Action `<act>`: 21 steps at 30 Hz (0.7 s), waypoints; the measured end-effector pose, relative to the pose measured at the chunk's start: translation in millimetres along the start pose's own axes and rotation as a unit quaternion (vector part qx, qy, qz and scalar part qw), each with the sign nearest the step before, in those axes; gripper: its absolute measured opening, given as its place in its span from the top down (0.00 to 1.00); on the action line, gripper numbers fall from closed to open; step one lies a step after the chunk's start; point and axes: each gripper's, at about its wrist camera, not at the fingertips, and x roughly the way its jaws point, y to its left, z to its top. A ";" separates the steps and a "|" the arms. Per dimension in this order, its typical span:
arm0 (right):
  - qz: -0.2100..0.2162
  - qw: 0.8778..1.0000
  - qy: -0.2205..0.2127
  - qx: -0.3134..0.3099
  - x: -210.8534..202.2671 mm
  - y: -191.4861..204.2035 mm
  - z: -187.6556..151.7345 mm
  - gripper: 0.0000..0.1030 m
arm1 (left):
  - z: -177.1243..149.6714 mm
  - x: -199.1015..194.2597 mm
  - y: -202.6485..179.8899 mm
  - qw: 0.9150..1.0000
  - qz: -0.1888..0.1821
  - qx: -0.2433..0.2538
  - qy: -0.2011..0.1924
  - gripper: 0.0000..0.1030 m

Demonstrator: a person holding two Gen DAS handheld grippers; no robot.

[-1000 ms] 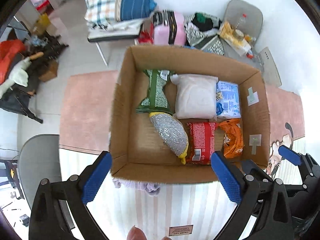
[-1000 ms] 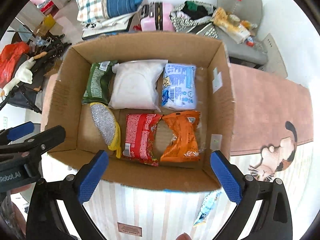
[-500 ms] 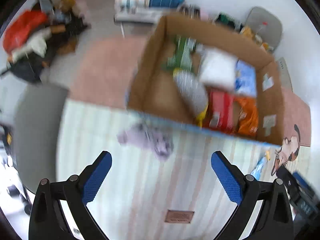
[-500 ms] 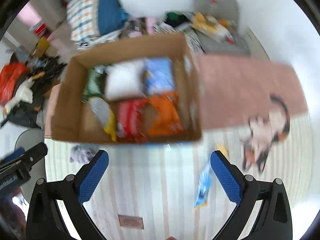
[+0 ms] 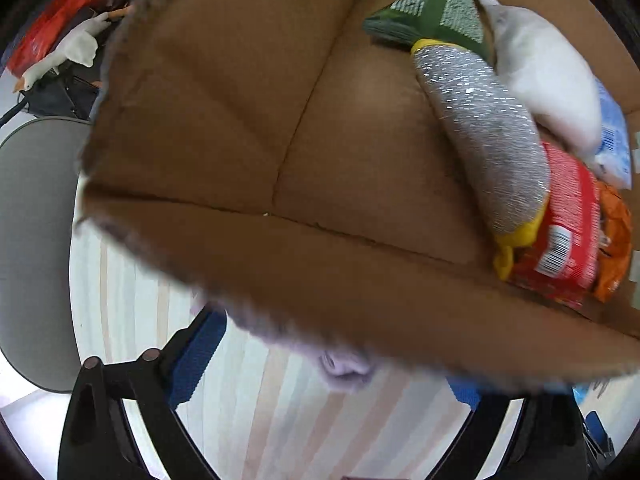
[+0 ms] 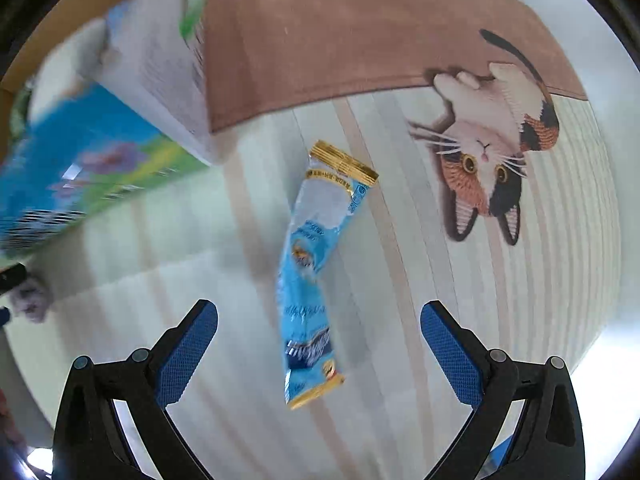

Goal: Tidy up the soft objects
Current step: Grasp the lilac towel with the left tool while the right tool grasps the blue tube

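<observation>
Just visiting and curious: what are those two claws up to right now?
Both claws open, empty. Right claw straddles blue snack packet on mat. Left claw nears purple cloth; cardboard box wall crowds it.

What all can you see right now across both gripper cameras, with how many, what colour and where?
Cardboard box: one, brown, open, left wrist view; printed blue-green outside in right wrist view.
Green packet: one, far end of box.
White soft pouch: one, beside green packet.
Silver mesh scrubber: one, yellow end, lying in box.
Red snack packet: one, near wall of box.
Orange snack packet: one, beside red one.
Pale blue packet: one, partly hidden by pouch.
Lilac fuzzy cloth: one, on mat before box.
Long blue sachet: one, gold ends, on striped mat.
Cat picture: one, calico, on mat.
Left gripper: open, blue pads.
Right gripper: open, around sachet's near end.
</observation>
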 end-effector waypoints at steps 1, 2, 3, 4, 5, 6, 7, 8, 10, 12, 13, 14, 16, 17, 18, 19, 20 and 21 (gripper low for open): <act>-0.005 1.000 0.003 -0.005 3.7 1.6 0.6 0.02 | -0.4 -0.2 0.1 1.000 0.010 0.003 -0.006 0.18; -0.010 1.000 0.008 -0.011 8.5 3.6 1.0 0.03 | -1.8 -0.7 1.0 1.000 0.019 0.008 -0.012 0.22; -0.014 1.000 0.011 -0.016 11.2 4.8 0.9 0.08 | -3.2 -1.1 2.0 1.000 0.022 0.012 -0.014 0.29; -0.015 0.999 0.017 -0.023 15.3 6.6 0.3 0.15 | -5.5 -2.0 4.5 0.999 0.024 0.017 -0.017 0.36; -0.016 0.999 0.023 -0.028 18.0 8.2 -0.5 0.20 | -8.5 -2.6 7.7 0.999 0.024 0.020 -0.017 0.40; -0.015 0.999 0.027 -0.032 19.9 9.2 -1.1 0.32 | -11.4 -2.5 10.9 0.999 0.023 0.022 -0.015 0.46; -0.007 0.999 0.029 -0.033 20.8 9.7 -2.5 0.42 | -15.4 -2.2 15.4 1.000 0.015 0.022 -0.011 0.48; -0.006 0.999 0.028 -0.033 19.7 10.3 -3.6 0.48 | -21.5 -1.8 21.6 1.000 0.005 0.019 -0.005 0.49; -0.002 0.999 0.034 -0.040 19.3 13.0 -5.9 0.71 | -33.6 -1.5 30.9 1.000 -0.004 0.019 0.001 0.49; 0.013 0.998 0.037 -0.043 16.7 16.6 -10.3 0.72 | -50.1 0.9 41.3 1.000 -0.011 0.018 0.012 0.49; 0.022 0.998 0.040 -0.050 15.0 19.6 -14.4 0.73 | -58.8 2.5 45.4 1.000 -0.013 0.020 0.019 0.49; 0.028 0.997 0.041 -0.058 13.2 22.7 -18.4 0.73 | -67.6 3.9 49.3 0.999 -0.016 0.022 0.025 0.49; 0.040 0.995 0.046 -0.077 9.8 30.7 -29.8 0.73 | -84.5 6.7 55.7 0.999 -0.019 0.028 0.038 0.49; 0.045 0.994 0.050 -0.089 9.0 35.6 -36.2 0.73 | -93.1 7.9 58.6 0.998 -0.023 0.031 0.046 0.48; 0.048 0.992 0.054 -0.101 9.0 40.3 -43.4 0.73 | -98.1 8.1 61.4 0.998 -0.028 0.031 0.053 0.47; 0.049 0.991 0.057 -0.109 9.7 43.7 -48.8 0.73 | -99.9 8.2 64.1 0.997 -0.033 0.028 0.057 0.47; 0.050 0.990 0.060 -0.117 10.6 47.3 -54.0 0.73 | -101.9 8.4 67.7 0.997 -0.039 0.021 0.065 0.47; 0.052 0.990 0.060 -0.119 10.9 48.6 -56.4 0.73 | -103.8 6.5 71.6 0.996 -0.048 0.016 0.073 0.47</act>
